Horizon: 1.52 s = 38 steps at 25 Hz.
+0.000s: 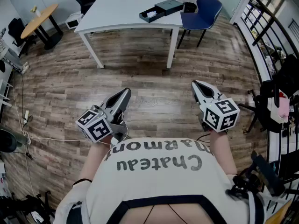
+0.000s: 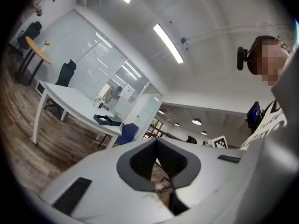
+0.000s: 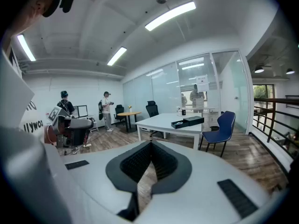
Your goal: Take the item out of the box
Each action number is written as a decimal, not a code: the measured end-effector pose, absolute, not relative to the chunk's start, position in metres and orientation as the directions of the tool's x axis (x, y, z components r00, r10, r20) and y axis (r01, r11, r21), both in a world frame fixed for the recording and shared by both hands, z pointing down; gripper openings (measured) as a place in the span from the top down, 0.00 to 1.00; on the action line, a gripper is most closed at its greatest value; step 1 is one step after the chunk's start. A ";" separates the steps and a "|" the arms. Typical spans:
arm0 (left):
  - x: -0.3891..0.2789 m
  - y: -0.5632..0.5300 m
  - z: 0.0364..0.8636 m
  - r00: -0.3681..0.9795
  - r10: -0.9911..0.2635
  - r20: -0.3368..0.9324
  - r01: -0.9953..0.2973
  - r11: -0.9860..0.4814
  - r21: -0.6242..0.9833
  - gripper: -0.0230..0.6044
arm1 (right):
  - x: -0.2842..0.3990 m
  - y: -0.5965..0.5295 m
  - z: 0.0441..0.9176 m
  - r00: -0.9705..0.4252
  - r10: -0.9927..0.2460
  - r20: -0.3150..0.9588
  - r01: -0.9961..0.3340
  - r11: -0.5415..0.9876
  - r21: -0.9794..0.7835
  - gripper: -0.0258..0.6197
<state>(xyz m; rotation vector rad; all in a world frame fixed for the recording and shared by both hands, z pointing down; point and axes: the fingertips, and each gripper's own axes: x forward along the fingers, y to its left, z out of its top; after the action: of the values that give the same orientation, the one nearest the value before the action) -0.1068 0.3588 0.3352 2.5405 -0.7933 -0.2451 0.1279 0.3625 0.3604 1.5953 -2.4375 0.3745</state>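
- My left fingers (image 1: 119,100) and right fingers (image 1: 202,91) are pressed together, empty; the box (image 1: 149,16) sits well ahead on the worktop (image 1: 117,10).
- If I reach in with them closed, I'd shove the box rather than grasp inside it.

You hold the left gripper (image 1: 125,93) and the right gripper (image 1: 196,85) in front of your torso, apart, each with jaws pressed together.

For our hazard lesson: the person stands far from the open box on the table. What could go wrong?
Left gripper and right gripper are both shut; reaching in that way could shove the box. The blue chair beside the table could be bumped. The lid beside the box might get knocked.
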 end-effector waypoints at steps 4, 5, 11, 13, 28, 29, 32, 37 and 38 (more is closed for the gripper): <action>-0.107 0.356 0.336 0.818 -0.575 -0.031 -0.491 -0.725 0.482 0.97 | 0.128 0.358 0.359 -0.389 -0.871 0.300 -0.921 0.379 -0.094 0.97; -0.108 0.355 0.335 0.818 -0.574 -0.031 -0.491 -0.725 0.483 0.97 | 0.127 0.357 0.358 -0.387 -0.872 0.300 -0.922 0.377 -0.093 0.97; -0.118 0.349 0.333 0.819 -0.572 -0.040 -0.485 -0.728 0.485 0.97 | 0.120 0.349 0.358 -0.377 -0.876 0.301 -0.926 0.365 -0.097 0.97; -0.122 0.348 0.335 0.822 -0.568 -0.040 -0.480 -0.728 0.489 0.97 | 0.118 0.347 0.360 -0.375 -0.881 0.288 -0.927 0.356 -0.118 0.97; -0.104 0.308 0.356 0.838 -0.545 0.002 -0.464 -0.713 0.526 0.97 | 0.127 0.292 0.382 -0.397 -0.844 0.360 -0.918 0.364 -0.160 0.97; -0.102 0.300 0.355 0.835 -0.550 -0.003 -0.466 -0.710 0.528 0.97 | 0.130 0.282 0.382 -0.399 -0.846 0.354 -0.917 0.366 -0.160 0.96; -0.095 0.274 0.354 0.820 -0.572 0.010 -0.494 -0.699 0.517 0.97 | 0.141 0.248 0.372 -0.398 -0.867 0.301 -0.917 0.368 -0.153 0.97; -0.079 0.229 0.344 0.790 -0.613 0.008 -0.529 -0.675 0.515 0.97 | 0.160 0.196 0.348 -0.429 -0.871 0.239 -0.903 0.407 -0.138 0.96; -0.077 0.218 0.341 0.782 -0.624 0.002 -0.535 -0.668 0.517 0.97 | 0.165 0.185 0.344 -0.434 -0.871 0.228 -0.901 0.413 -0.137 0.96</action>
<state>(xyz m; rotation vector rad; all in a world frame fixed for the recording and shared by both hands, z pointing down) -0.0767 0.2183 0.3405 2.4705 -0.8659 -0.2380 0.1652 0.1846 0.3438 1.5991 -2.5363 0.3631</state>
